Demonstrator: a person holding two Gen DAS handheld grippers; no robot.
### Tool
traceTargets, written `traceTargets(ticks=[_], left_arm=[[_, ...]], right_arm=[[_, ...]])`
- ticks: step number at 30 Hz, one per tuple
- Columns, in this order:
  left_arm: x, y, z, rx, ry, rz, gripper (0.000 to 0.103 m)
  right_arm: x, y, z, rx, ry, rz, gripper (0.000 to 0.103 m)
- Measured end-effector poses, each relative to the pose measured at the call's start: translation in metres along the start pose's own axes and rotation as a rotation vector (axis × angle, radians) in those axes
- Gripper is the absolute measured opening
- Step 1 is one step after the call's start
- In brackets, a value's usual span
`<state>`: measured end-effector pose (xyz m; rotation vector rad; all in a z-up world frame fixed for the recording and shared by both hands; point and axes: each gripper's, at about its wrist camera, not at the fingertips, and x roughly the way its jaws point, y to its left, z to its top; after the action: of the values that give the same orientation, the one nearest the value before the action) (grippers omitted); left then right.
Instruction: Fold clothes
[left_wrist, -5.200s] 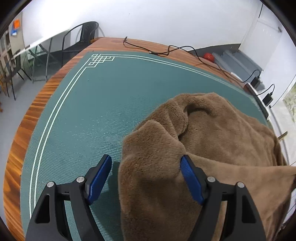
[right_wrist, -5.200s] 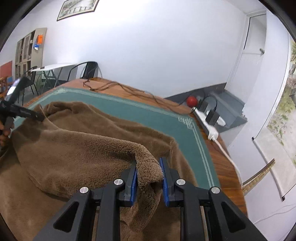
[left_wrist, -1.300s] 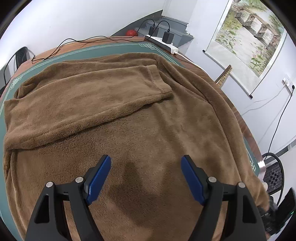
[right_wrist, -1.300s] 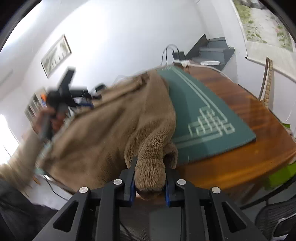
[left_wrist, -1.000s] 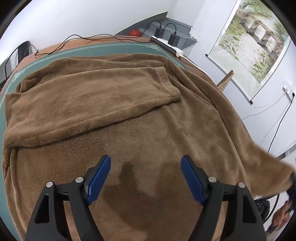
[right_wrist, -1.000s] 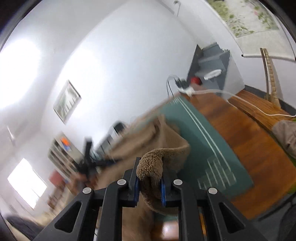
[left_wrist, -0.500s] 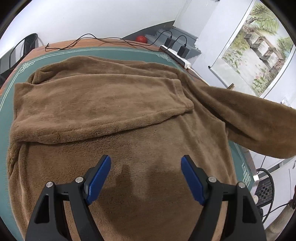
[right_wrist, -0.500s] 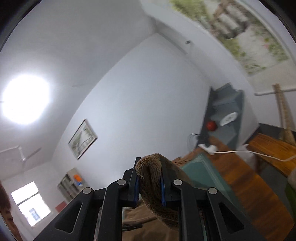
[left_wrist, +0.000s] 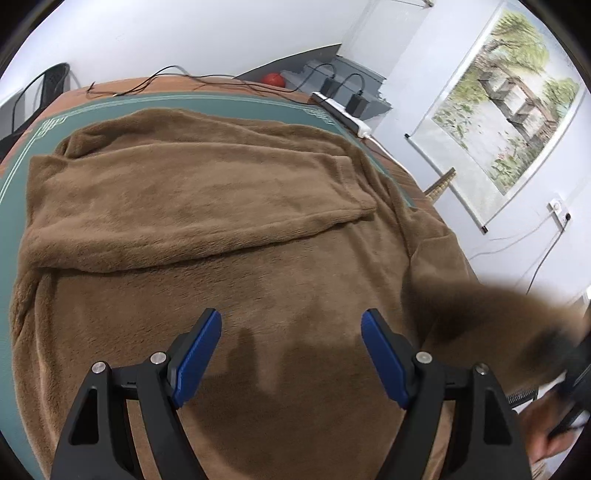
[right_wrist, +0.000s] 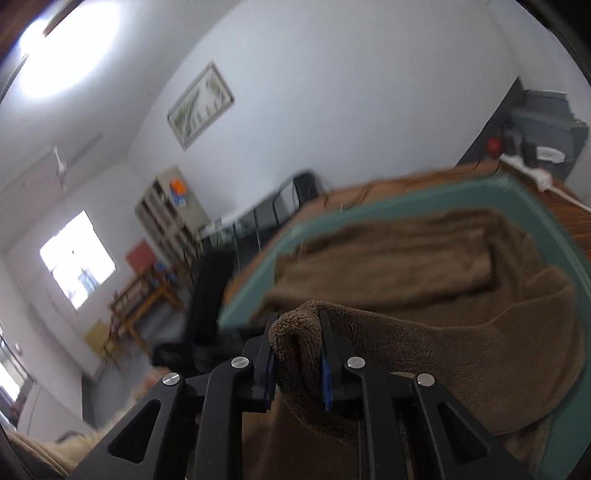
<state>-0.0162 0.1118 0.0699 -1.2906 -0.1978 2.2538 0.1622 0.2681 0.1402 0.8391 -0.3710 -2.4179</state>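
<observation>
Brown fleece garment (left_wrist: 229, 258) spread over the green mat (left_wrist: 207, 102), one sleeve up in the air

Going left to right: the fleece covers most of the mat on the wooden table (left_wrist: 122, 84), with one sleeve already folded flat across the far half, its cuff ending toward the right. The left gripper (left_wrist: 291, 350) hovers over the near middle of the fabric, blue pads spread wide with nothing between them. Off to the near right, the other sleeve (right_wrist: 436, 354) is lifted off the table and blurry. The right gripper (right_wrist: 297, 354) has that sleeve's cuff bunched between its pads, and the jaws are just starting to open, fabric in there touching both sides. Power strip (left_wrist: 341, 115) sits at the far right edge.
</observation>
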Motion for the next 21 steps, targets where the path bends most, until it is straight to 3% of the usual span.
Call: traceTargets(ticks=[1,2,3,5,9,14,21], left_arm=[[0.001,0.004,-0.001,-0.011,0.003,0.004,0.081],[0.002,0.009,-0.002,-0.023,0.007,0.006,0.081],[0.003,0.014,-0.004,-0.036,0.011,0.009,0.081],[0.006,0.02,-0.006,-0.056,0.019,0.006,0.081],[0.009,0.025,-0.009,-0.068,0.027,-0.003,0.081],[0.005,0.026,-0.011,-0.063,0.027,-0.003,0.081],[0.004,0.034,-0.018,-0.104,0.065,-0.02,0.081]], right_arm=[[0.008,-0.002,-0.003,-0.002,0.019,-0.004,0.026],[0.016,-0.005,-0.005,-0.004,0.038,-0.009,0.039],[0.022,-0.008,-0.008,-0.005,0.054,-0.013,0.066],[0.021,-0.016,-0.011,0.014,0.042,-0.007,0.081],[0.006,-0.031,-0.014,0.059,-0.017,0.004,0.081],[-0.021,-0.069,-0.022,0.172,-0.07,-0.094,0.081],[-0.028,-0.101,-0.045,0.252,-0.045,-0.143,0.081]])
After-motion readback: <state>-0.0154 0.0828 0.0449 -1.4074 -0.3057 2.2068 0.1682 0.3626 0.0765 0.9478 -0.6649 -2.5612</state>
